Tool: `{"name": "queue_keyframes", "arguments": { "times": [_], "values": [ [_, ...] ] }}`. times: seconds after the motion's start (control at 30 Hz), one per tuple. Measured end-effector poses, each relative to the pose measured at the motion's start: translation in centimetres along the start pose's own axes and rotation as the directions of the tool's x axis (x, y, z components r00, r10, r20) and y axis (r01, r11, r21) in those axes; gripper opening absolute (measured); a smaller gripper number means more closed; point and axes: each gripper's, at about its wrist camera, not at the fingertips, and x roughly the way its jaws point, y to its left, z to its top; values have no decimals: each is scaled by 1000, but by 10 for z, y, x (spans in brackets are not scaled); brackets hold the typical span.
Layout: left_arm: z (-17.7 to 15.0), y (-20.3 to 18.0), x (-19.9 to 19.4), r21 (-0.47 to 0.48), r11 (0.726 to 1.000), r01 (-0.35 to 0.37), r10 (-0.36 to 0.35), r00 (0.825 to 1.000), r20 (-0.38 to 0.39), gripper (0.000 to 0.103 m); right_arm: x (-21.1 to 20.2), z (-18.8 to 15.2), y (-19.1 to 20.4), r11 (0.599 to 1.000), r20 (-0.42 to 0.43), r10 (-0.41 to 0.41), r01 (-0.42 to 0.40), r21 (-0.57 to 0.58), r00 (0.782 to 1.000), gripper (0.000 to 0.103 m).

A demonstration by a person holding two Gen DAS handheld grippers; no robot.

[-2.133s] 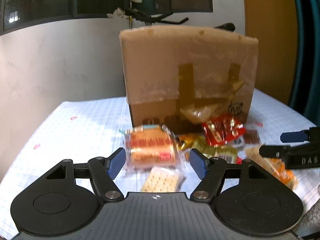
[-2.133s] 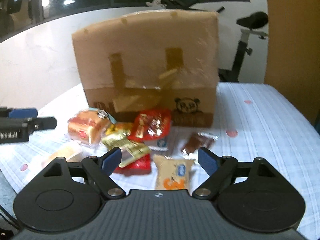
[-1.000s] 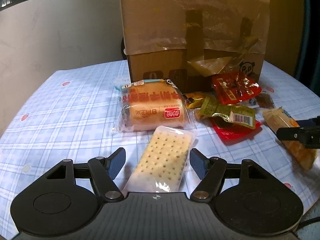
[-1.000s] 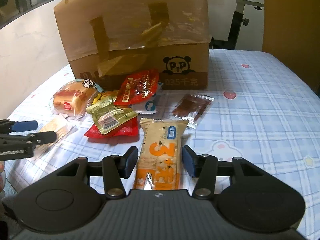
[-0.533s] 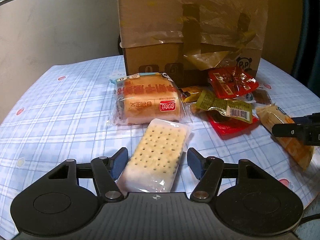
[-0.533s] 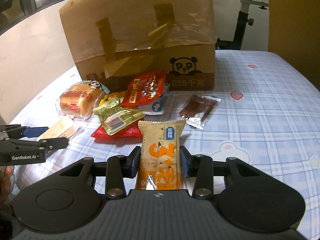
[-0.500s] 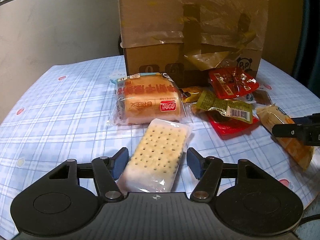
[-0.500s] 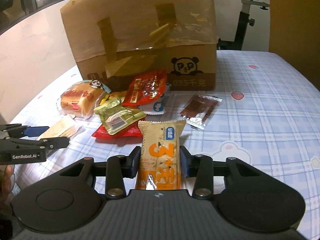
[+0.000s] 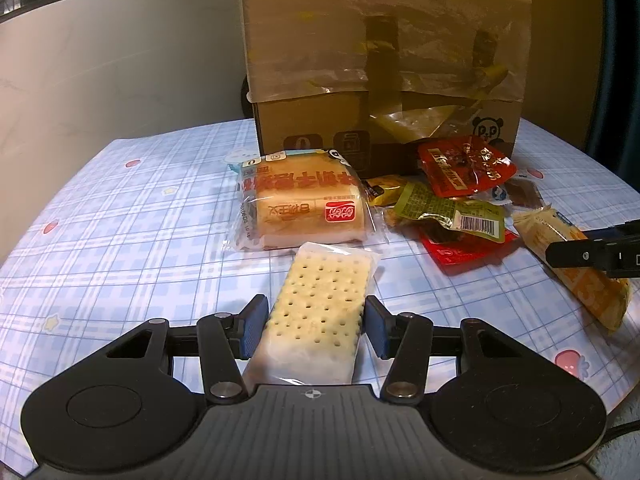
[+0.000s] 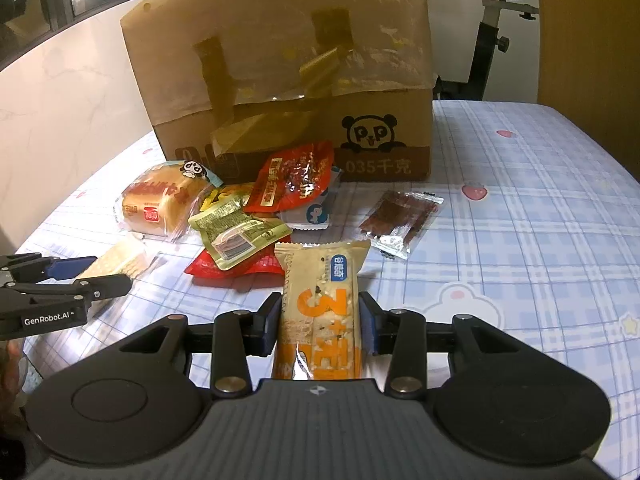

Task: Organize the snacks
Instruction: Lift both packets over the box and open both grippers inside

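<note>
We see the left gripper [image 9: 313, 327] closing on the cracker pack [image 9: 320, 312]: a second ago its blue pads stood well clear of the wrapper on both sides, and now they touch the pack's edges, though the jaws are still drawing in. The pack lies lengthwise between the fingers on the checked tablecloth [image 9: 120, 240], its far end just short of the wrapped bread loaf [image 9: 304, 208]. The right gripper [image 10: 320, 326] was narrowing around the orange grain bar [image 10: 322, 308] a second ago; now its pads are clenched against both sides of the bar, which points away from the camera toward the pile. In the left wrist view that bar [image 9: 576, 272] sits at the right edge with the other tool's finger across it. The rest has not shifted: the red packet [image 10: 294, 178] leans against the cardboard box [image 10: 288, 80], the green packet [image 10: 240, 232] lies over another red pouch, and the brown strip snack [image 10: 400, 216] lies apart to the right. The box stays at the back of the cloth, its taped flap standing up.
</note>
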Motion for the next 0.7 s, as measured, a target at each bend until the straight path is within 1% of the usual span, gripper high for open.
{"name": "queue_keyframes", "arguments": {
  "times": [0.17,0.33,0.47,0.57,0.7],
  "values": [
    [-2,1,-3,-7,1000,14,-14,1000,17,54,1,0,0,1000,-6,4,-3,8,1000,44],
    [0,-1,-9,6,1000,6,-7,999,44,54,1,0,-1,1000,-5,8,-8,19,1000,43],
    [7,3,-16,-24,999,25,-24,998,58,54,0,1,-2,999,-2,18,-18,33,1000,41],
    [17,4,-25,-20,999,25,-24,996,87,54,-7,7,-4,998,39,36,-38,43,999,41],
    [35,5,-37,-23,999,25,-22,992,124,54,-20,20,-3,999,106,44,-46,15,993,41]
  ]
}}
